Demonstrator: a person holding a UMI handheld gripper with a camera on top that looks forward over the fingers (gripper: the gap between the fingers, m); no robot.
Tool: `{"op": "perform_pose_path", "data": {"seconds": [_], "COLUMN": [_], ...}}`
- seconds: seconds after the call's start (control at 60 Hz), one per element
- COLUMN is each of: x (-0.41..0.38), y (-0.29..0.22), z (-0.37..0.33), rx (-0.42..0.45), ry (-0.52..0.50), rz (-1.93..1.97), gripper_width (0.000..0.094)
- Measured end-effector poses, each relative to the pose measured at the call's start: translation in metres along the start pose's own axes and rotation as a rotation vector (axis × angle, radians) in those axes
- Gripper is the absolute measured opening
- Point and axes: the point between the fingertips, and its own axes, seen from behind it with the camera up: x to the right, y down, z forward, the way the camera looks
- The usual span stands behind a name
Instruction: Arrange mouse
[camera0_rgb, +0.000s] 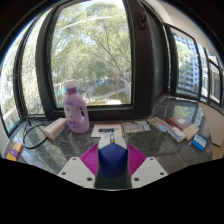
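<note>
A large window (95, 50) fills the far side of the scene, with green trees behind the glass and dark frames dividing it into panes. Below it runs a dark, mottled worktop (80, 148) that reaches from the sill to the gripper (112, 160). On the worktop, far and left of centre, stands a pink bottle (76, 108), upright, with a lighter cap. Just left of it lies a pale tube-like thing (54, 127) on its side. Flat white papers (106, 130) lie near the middle, right of the bottle. At the right side sit several small boxes and packets (182, 128), too small to tell apart. Nearest of all, a blue mouse (111, 158) sits between the pink pads (91, 160); the jaws are clamped on it, one pad against each side.
</note>
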Motion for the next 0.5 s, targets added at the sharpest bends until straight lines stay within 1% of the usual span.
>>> {"op": "perform_pose_path", "data": {"seconds": [0.05, 0.117, 0.2, 0.283, 0.317, 0.35, 0.383, 0.4, 0.467, 0.5], "x": [0.012, 0.025, 0.029, 0.032, 0.031, 0.030, 0.032, 0.031, 0.032, 0.033], "y": [0.032, 0.071, 0.096, 0.113, 0.114, 0.114, 0.114, 0.112, 0.101, 0.093], "z": [0.017, 0.032, 0.044, 0.047, 0.047, 0.046, 0.043, 0.042, 0.032, 0.024], "rx": [-0.073, -0.149, -0.200, -0.237, -0.249, -0.240, -0.241, -0.244, -0.224, -0.206], "ry": [0.018, 0.023, 0.023, 0.011, 0.015, 0.010, 0.012, 0.015, 0.021, 0.029], "rz": [0.012, 0.010, 0.011, 0.030, 0.034, 0.033, 0.023, 0.018, 0.009, 0.003], "gripper_width": [0.0354, 0.0370, 0.0439, 0.0482, 0.0499, 0.0525, 0.0572, 0.0618, 0.0864, 0.0838]}}
